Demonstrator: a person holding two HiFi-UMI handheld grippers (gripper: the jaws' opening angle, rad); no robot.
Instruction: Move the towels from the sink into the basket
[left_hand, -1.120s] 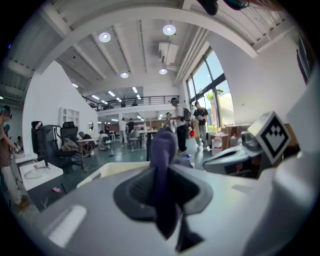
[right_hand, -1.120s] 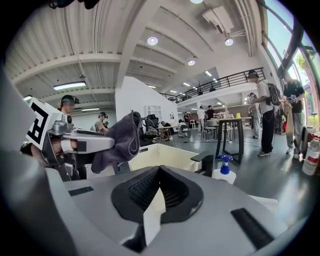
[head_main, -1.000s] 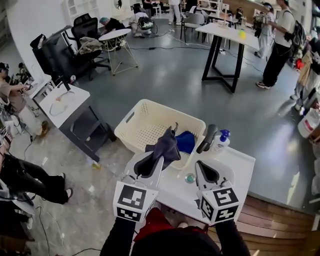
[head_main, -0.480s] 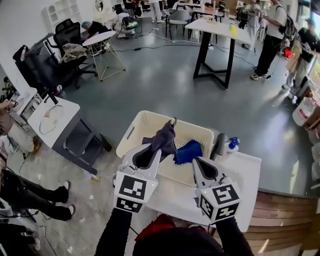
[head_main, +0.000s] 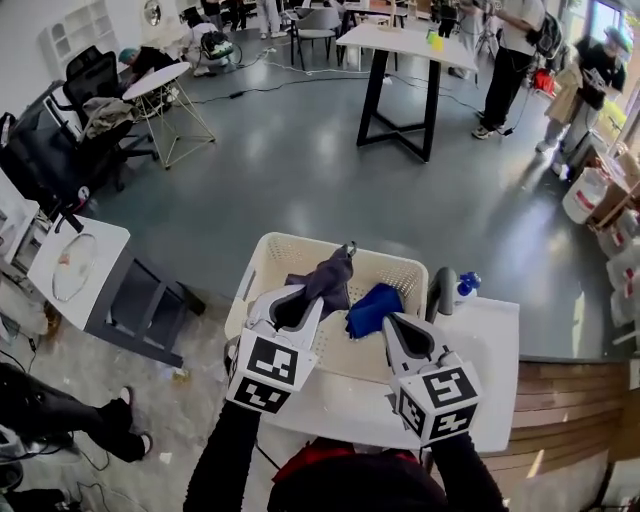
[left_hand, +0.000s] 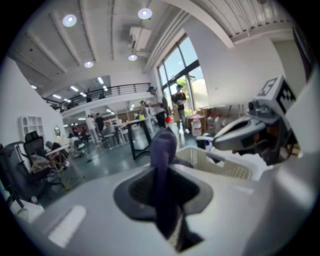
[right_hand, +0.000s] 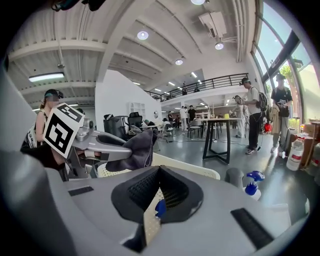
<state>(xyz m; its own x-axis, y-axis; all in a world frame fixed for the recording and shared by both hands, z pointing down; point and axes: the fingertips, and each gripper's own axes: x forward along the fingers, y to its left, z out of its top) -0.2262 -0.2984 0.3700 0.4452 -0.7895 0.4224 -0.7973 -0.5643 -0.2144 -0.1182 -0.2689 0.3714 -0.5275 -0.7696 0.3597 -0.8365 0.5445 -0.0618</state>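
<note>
My left gripper (head_main: 302, 300) is shut on a dark grey-purple towel (head_main: 331, 279), which hangs bunched above the cream slotted basket (head_main: 268, 252). In the left gripper view that towel (left_hand: 163, 186) fills the gap between the pads. A blue towel (head_main: 372, 308) lies inside the basket near its right side. Just right of it, my right gripper (head_main: 392, 326) hovers at the basket's near rim with its jaws together and nothing in them. The right gripper view shows the left gripper (right_hand: 107, 143) with the towel (right_hand: 135, 149) over the basket (right_hand: 186, 168). My arms hide the sink.
The white sink counter (head_main: 492, 342) carries a grey faucet (head_main: 441, 291) and a blue-topped spray bottle (head_main: 464, 287) at its far edge. A small white table (head_main: 75, 262) stands to the left. Further off are a black-legged table (head_main: 400, 45), chairs and several people.
My left gripper has carried the grey-purple towel from the basket's near edge to above its inside. The right gripper has moved forward to the basket's rim.
</note>
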